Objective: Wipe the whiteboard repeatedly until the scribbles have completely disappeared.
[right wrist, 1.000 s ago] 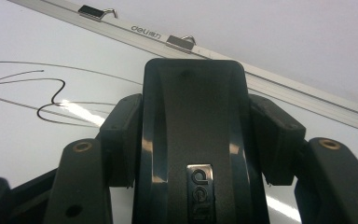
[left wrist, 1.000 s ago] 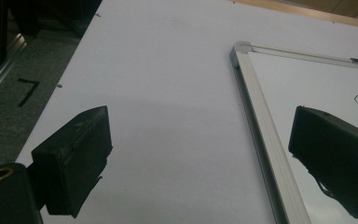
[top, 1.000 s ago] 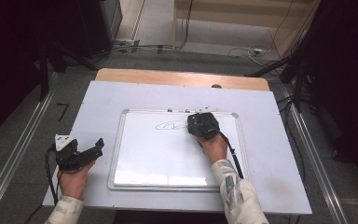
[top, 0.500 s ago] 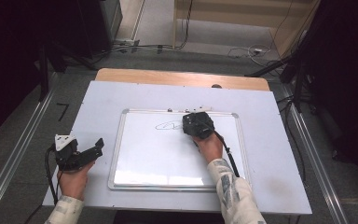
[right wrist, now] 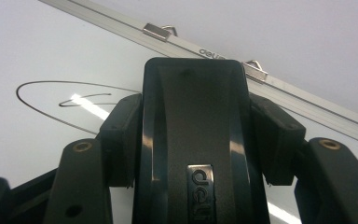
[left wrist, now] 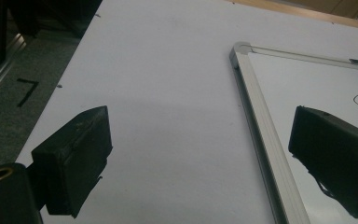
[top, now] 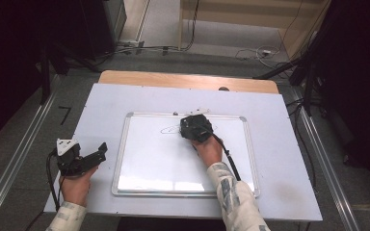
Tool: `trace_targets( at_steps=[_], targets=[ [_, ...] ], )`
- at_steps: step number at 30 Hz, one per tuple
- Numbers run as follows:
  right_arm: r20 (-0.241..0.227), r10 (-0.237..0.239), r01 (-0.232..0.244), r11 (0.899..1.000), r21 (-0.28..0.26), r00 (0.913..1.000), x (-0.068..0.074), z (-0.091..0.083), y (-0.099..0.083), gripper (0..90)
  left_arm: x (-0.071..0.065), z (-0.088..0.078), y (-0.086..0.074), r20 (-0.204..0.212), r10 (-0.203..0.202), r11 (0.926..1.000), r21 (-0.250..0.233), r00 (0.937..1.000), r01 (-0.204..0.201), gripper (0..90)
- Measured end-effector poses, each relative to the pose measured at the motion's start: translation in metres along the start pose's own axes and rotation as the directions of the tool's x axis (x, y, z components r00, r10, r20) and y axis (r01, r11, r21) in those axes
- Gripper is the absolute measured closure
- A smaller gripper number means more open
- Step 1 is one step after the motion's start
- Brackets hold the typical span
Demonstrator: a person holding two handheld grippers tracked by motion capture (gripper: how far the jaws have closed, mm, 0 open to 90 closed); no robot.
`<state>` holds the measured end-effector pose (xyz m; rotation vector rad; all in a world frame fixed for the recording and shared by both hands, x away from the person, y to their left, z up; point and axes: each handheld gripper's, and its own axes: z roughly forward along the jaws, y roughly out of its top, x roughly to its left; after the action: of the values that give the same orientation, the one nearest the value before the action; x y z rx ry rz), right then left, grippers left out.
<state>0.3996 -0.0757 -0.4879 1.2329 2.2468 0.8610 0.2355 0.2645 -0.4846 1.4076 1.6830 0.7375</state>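
right gripper [right wrist: 193, 140] clamps eraser [right wrist: 193, 130] on whiteboard [top: 149, 159], beside scribble [right wrist: 74, 100].

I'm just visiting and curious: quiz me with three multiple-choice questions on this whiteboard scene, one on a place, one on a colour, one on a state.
1. Where is the pen drawing on the whiteboard?
A. near the far edge
B. near the person's edge
C. at the right edge

2. What colour is the eraser?
A. white
B. black
C. red

3. How does the left hand-held gripper stand?
A. shut on the eraser
B. shut on a pen
C. open, holding nothing

Answers: 1 A, the loop lies just under the far frame. 2 B, its shell is glossy black. 3 C, its jaws stand apart over bare table.
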Motion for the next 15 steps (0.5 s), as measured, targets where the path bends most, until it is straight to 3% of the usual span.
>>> trace_targets(
  at_steps=[15],
  targets=[
    [-0.031, -0.043, 0.042, 0.999, -0.004, 0.9986, 0.027, 0.007, 0.009, 39.4, 0.000, 0.000, 0.000, -0.001, 0.001, 1.0000, 0.000, 1.0000, -0.001, 6.2]
  ],
)
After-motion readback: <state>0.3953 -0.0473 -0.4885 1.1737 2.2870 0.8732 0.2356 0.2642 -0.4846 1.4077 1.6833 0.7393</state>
